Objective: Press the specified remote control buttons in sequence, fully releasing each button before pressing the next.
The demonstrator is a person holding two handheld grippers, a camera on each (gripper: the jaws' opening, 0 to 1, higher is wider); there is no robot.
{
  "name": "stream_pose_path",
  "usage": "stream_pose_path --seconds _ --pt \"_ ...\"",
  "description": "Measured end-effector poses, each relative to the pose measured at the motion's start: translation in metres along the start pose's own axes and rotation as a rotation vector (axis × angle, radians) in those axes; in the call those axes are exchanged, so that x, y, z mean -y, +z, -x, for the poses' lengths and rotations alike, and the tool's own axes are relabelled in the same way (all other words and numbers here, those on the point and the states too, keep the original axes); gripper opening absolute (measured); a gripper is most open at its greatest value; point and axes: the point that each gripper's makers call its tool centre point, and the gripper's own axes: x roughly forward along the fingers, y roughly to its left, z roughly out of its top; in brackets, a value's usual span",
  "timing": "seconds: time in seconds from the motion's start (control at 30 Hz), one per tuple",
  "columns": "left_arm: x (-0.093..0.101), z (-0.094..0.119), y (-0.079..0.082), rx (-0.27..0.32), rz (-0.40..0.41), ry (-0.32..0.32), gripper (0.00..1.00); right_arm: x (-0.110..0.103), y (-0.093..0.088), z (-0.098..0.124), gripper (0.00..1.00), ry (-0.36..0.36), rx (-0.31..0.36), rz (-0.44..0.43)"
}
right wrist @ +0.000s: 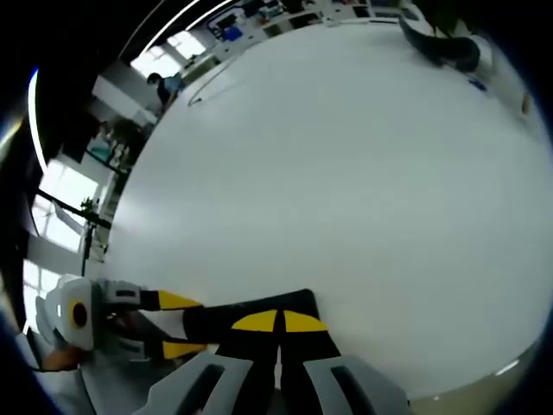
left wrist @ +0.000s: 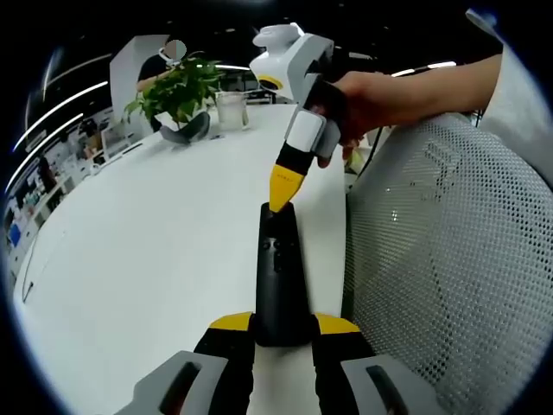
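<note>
Left gripper (left wrist: 281, 333) clamps the near end of the slim black remote control (left wrist: 278, 268), held over the white table (left wrist: 155, 251) near its edge. Right gripper (left wrist: 282, 197), jaws together, tip touching the remote's far end. Judged: a press in hand; next, lift fully clear.

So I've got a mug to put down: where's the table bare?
The white table is bare left of the remote, out to its left edge and up toward the potted plant and glass. It is crowded around the remote, held by the left claw with the right claw at its far end.
</note>
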Motion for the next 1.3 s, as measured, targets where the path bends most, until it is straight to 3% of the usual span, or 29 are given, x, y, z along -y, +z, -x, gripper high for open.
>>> stream_pose_path --seconds 0.7,1.3 --pt "0.0002 -0.0013 0.0006 0.010 -0.003 0.000 0.25 0.0006 -0.0004 0.0008 0.00 0.030 -0.004 -0.078" --pt "0.0008 -0.0016 0.0001 0.010 -0.003 0.001 0.25 0.0002 -0.0013 0.0000 0.00 0.014 -0.006 -0.046"
